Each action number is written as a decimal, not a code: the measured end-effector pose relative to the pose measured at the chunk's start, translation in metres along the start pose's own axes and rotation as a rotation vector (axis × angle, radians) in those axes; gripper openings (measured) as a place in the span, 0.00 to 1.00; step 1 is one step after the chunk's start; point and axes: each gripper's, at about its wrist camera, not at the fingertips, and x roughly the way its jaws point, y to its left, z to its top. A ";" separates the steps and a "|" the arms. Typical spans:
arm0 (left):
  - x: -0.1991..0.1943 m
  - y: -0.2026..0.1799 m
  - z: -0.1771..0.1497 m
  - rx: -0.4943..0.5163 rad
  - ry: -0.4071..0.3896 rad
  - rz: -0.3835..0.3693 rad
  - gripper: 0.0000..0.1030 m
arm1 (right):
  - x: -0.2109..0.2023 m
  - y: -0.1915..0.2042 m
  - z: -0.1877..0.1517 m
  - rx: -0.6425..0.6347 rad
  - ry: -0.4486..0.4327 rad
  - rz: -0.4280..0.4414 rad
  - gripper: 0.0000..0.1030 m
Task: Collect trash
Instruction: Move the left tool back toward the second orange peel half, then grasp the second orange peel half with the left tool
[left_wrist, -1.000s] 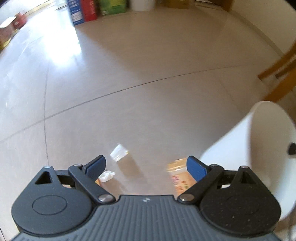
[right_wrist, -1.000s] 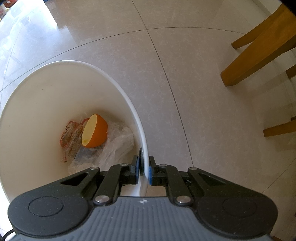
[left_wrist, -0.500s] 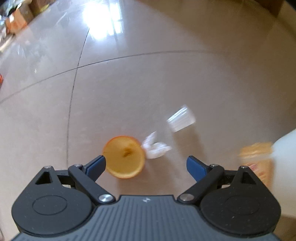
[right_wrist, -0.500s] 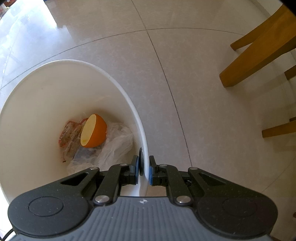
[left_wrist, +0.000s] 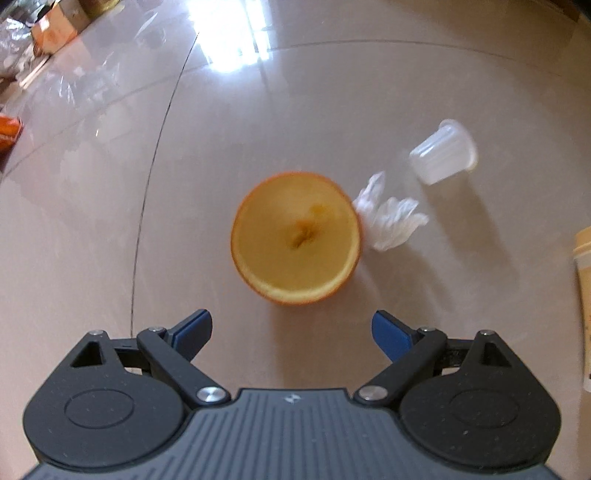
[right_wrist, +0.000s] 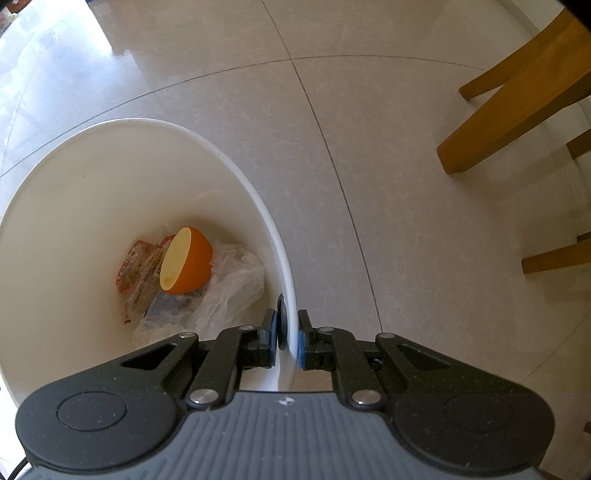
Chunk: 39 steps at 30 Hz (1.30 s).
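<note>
A hollowed orange half (left_wrist: 295, 238) lies cut side up on the tiled floor, just ahead of my left gripper (left_wrist: 291, 332), which is open and empty. A crumpled white tissue (left_wrist: 388, 218) touches its right side, and a clear plastic cup (left_wrist: 443, 151) lies tipped over beyond. A beige wrapper (left_wrist: 583, 288) shows at the right edge. My right gripper (right_wrist: 287, 341) is shut on the rim of a white bin (right_wrist: 280, 251). Inside the bin lie another orange half (right_wrist: 186, 260), a red snack wrapper (right_wrist: 138, 275) and clear plastic film (right_wrist: 229, 288).
Wooden chair legs (right_wrist: 509, 107) stand on the floor to the right of the bin. Cardboard boxes and packages (left_wrist: 51, 26) line the far left edge of the floor, with an orange item (left_wrist: 9, 133) nearer. Glare from a window falls on the tiles ahead.
My left gripper has swung left and down toward the floor, bringing the orange half in front of its open fingers. The right gripper still holds the bin rim, barely shifted.
</note>
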 end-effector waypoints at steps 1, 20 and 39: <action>0.002 0.001 -0.001 -0.013 0.001 -0.004 0.90 | 0.000 0.000 0.000 -0.002 0.000 -0.001 0.12; 0.022 -0.006 0.028 0.043 -0.086 0.039 0.89 | 0.002 0.002 -0.001 -0.001 0.002 -0.010 0.13; 0.003 -0.014 0.042 0.135 -0.068 0.052 0.62 | 0.002 0.000 0.000 -0.003 0.005 -0.002 0.13</action>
